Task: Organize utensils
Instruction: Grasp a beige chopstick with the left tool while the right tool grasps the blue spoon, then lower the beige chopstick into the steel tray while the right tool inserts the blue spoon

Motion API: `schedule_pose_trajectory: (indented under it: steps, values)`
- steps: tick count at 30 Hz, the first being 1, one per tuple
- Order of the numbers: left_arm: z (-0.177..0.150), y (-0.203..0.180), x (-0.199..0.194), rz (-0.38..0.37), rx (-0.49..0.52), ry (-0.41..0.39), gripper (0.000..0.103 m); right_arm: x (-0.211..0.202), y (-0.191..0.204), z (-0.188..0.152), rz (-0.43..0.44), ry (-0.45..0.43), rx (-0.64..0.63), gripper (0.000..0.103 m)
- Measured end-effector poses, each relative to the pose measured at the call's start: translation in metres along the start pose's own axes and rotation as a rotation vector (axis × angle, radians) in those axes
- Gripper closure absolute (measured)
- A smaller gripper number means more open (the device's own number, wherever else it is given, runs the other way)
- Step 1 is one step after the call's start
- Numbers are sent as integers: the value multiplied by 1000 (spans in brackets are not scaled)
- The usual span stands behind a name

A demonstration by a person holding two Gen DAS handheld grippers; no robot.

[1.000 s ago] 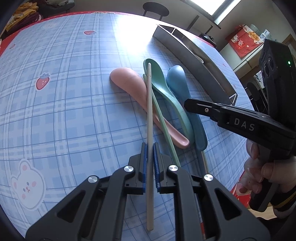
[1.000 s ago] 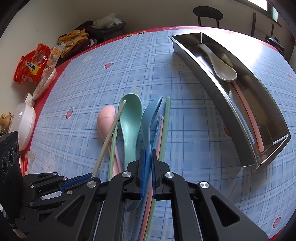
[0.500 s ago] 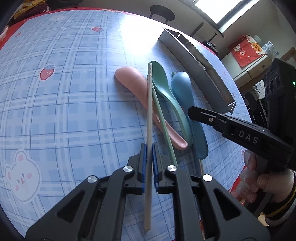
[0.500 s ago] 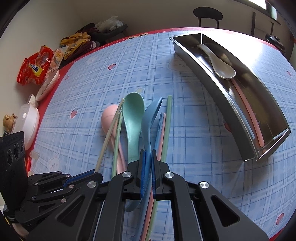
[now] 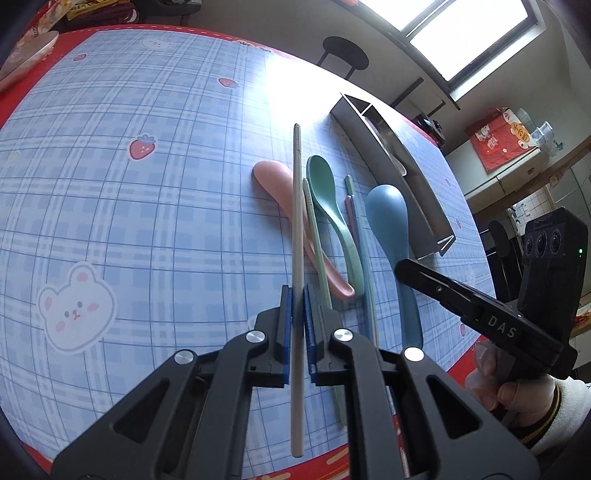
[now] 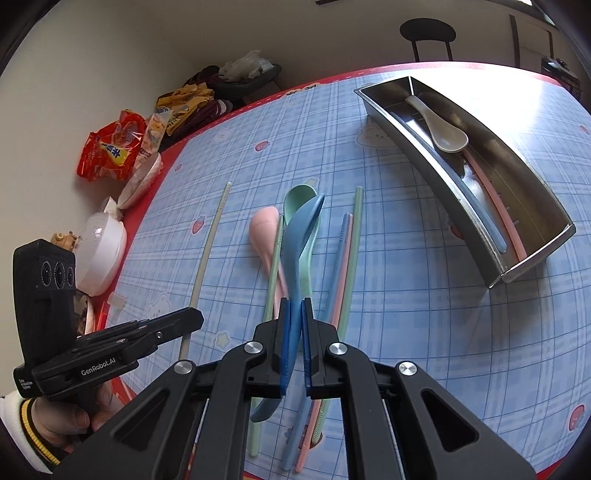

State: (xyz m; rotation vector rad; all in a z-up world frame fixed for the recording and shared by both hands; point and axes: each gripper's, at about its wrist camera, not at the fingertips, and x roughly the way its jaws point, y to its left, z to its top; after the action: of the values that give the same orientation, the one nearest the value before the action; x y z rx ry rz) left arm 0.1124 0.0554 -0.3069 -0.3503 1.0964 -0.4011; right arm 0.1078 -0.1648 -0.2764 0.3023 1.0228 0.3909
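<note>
My left gripper [image 5: 297, 295] is shut on a beige chopstick [image 5: 296, 221] and holds it above the table; it also shows in the right wrist view [image 6: 207, 254]. My right gripper [image 6: 294, 308] is shut on the blue spoon [image 6: 299, 236], lifted clear of the table, and the spoon shows in the left wrist view [image 5: 389, 218]. A pink spoon [image 6: 264, 229], a green spoon [image 6: 297, 197] and several chopsticks [image 6: 345, 258] lie on the blue checked cloth. The steel tray [image 6: 532, 195] holds a white spoon [image 6: 445, 133] and chopsticks.
Snack bags [image 6: 114, 147] and white bowls [image 6: 101, 254] sit along the table's left edge. A black stool [image 6: 428, 33] stands beyond the far edge. The table's red border [image 5: 332, 458] runs close below both grippers.
Both grippers have risen. The beige chopstick has lifted off the pile and swung left. The blue spoon has lifted off the table in the right gripper.
</note>
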Motion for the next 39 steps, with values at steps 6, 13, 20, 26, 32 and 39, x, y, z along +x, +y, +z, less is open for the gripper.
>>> schedule_pose_trajectory:
  steps: [6, 13, 20, 26, 32, 39]
  values:
    - [9, -18, -13, 43, -7, -25, 92, -11, -10, 5, 39, -18, -21, 97]
    - [20, -46, -17, 63, -41, -48, 92, -29, -40, 18, 54, -48, -40, 97]
    - [37, -88, 1, 51, -64, -57, 92, -46, -84, 43, 61, -83, -48, 97]
    - [61, -130, 32, 18, -78, -44, 92, -53, -117, 73, 49, -105, -102, 97]
    - [96, -166, 75, -47, -138, -46, 92, -45, -141, 102, 28, -78, -196, 97]
    - [128, -176, 121, -70, -256, -43, 92, -30, -160, 122, -5, -43, -258, 97]
